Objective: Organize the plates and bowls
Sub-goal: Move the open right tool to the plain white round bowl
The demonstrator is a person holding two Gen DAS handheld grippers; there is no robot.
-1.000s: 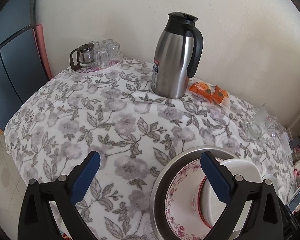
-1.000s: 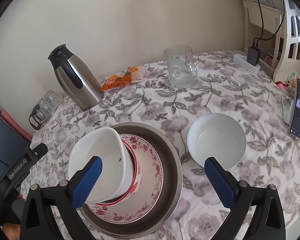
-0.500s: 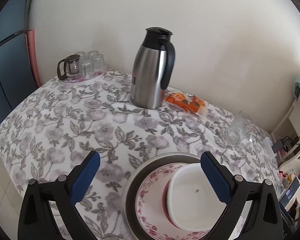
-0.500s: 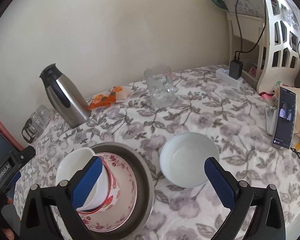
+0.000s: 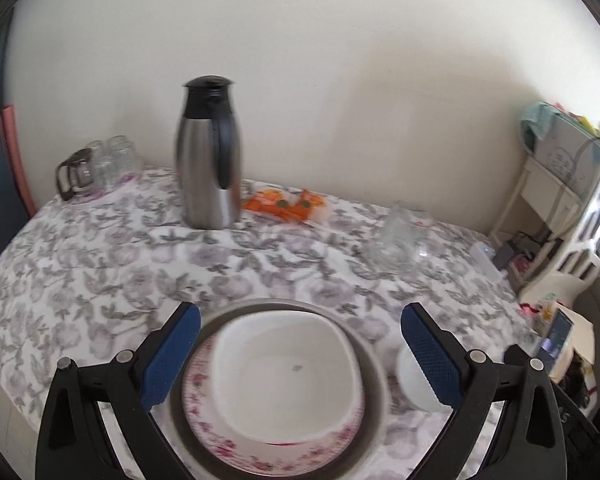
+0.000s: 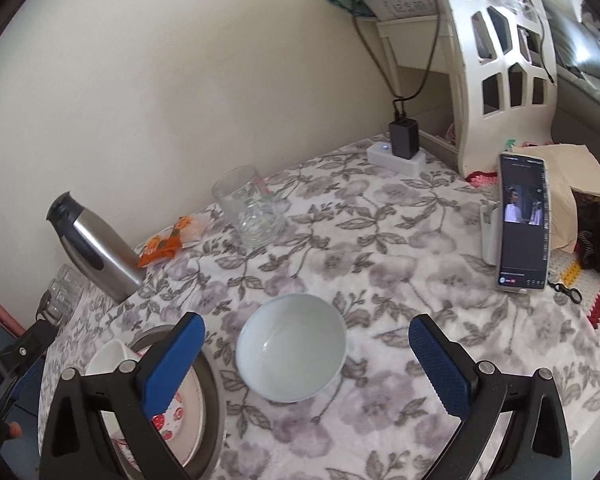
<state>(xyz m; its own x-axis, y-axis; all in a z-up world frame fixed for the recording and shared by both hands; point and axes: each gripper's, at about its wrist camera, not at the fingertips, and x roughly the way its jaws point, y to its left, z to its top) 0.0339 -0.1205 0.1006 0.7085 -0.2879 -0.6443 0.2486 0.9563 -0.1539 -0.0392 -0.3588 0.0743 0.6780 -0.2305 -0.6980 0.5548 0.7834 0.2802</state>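
Observation:
A metal pan (image 5: pixel 374 364) holds a pink-flowered plate (image 5: pixel 208 432) with a white squarish bowl (image 5: pixel 286 376) stacked in it. My left gripper (image 5: pixel 298 354) is open and empty, its jaws spread either side of that stack. A loose white round bowl (image 6: pixel 292 358) sits on the cloth to the right of the pan; it also shows in the left wrist view (image 5: pixel 414 376). My right gripper (image 6: pixel 306 364) is open and empty, with this bowl between its fingers. The stack shows at the lower left of the right wrist view (image 6: pixel 112 360).
On the flowered tablecloth stand a steel thermos jug (image 5: pixel 210 152), an orange snack packet (image 5: pixel 286 204), a glass mug (image 6: pixel 250 206), and a tray of small glasses (image 5: pixel 100 168). A phone on a stand (image 6: pixel 524 224), a power strip (image 6: pixel 398 156) and a white shelf (image 6: pixel 500 52) are at the right.
Both grippers have swung to the right. The stack now sits centred between the left jaws, and the loose round bowl now sits between the right jaws. Nothing was gripped.

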